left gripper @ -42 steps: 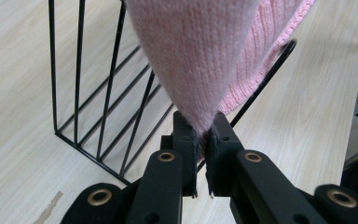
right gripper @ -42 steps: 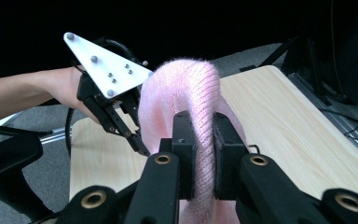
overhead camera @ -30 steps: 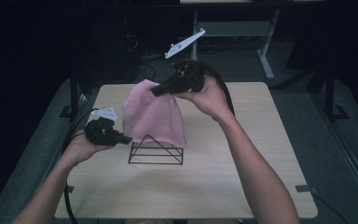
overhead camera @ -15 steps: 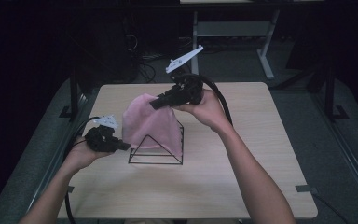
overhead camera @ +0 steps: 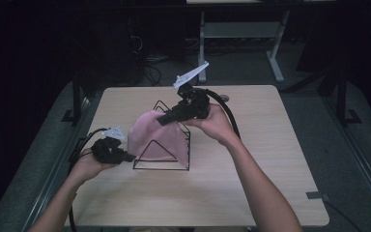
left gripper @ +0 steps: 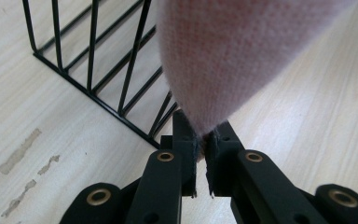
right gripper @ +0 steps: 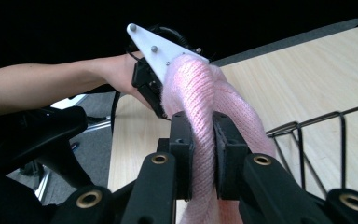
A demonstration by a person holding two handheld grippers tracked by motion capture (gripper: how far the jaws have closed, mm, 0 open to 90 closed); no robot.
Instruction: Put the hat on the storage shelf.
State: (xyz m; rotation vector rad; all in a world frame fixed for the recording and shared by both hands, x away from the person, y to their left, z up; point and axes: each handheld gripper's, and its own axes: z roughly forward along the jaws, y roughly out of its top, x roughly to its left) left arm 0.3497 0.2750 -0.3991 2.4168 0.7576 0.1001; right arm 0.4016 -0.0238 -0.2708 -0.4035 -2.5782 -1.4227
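Pink knit cloth hangs over the black wire rack on the table, stretched between our grippers. Our left gripper is clamped on its lower corner just beside the rack's base. Our right gripper pinches a bunched fold above the rack.

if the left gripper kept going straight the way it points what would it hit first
Beyond the pink cloth it already pinches, the left gripper points at the black wire rack; its near base corner probably comes first, though depth is unclear.
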